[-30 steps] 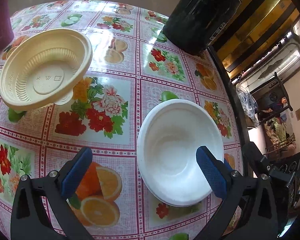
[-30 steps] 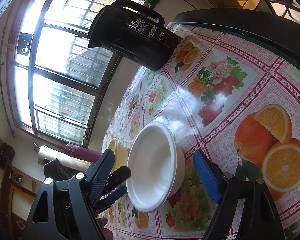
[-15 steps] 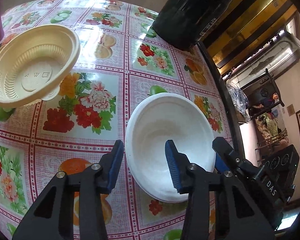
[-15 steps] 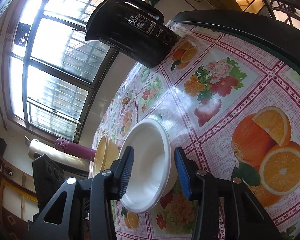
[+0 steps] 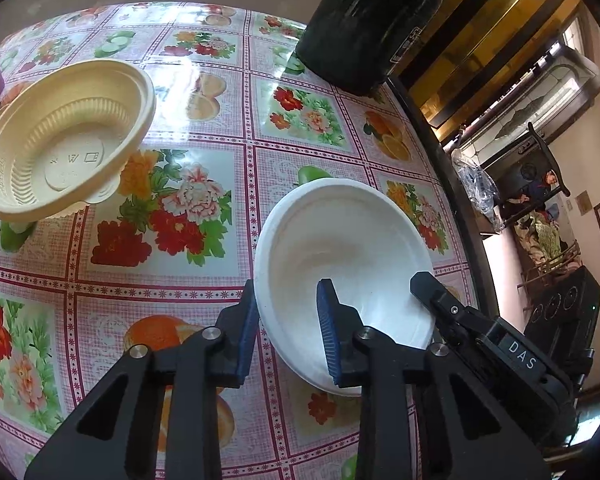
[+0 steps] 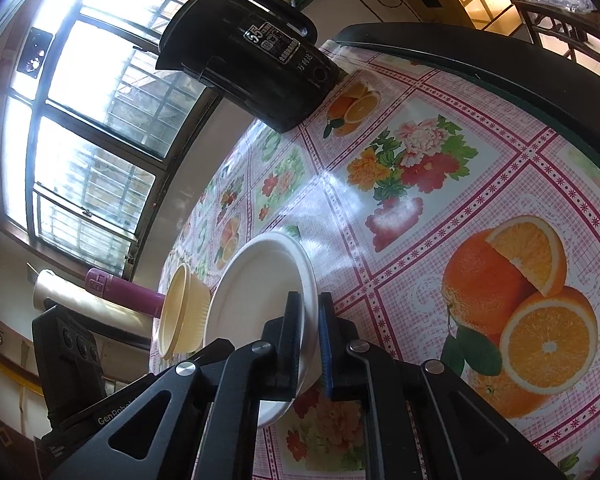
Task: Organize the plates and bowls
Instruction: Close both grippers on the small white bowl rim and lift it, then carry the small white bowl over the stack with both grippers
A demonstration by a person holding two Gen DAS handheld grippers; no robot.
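Observation:
A white bowl [image 5: 340,248] sits on the flowered tablecloth, and also shows in the right wrist view [image 6: 256,280]. My left gripper [image 5: 286,332] is shut on its near-left rim, one finger outside and one inside. My right gripper [image 6: 309,340] is shut on the opposite rim, and appears in the left wrist view as a black body [image 5: 480,332]. A yellow plastic bowl [image 5: 60,140] stands apart on the table to the left, tilted; it also shows in the right wrist view [image 6: 182,308].
A black kettle [image 5: 372,20] stands at the table's far edge; it also shows in the right wrist view [image 6: 248,52]. A purple bottle [image 6: 120,290] lies beyond the yellow bowl. The table's dark rim [image 5: 452,184] runs close on the right.
Both grippers moved in from open and closed onto opposite rims of the white bowl. The yellow bowl has not moved.

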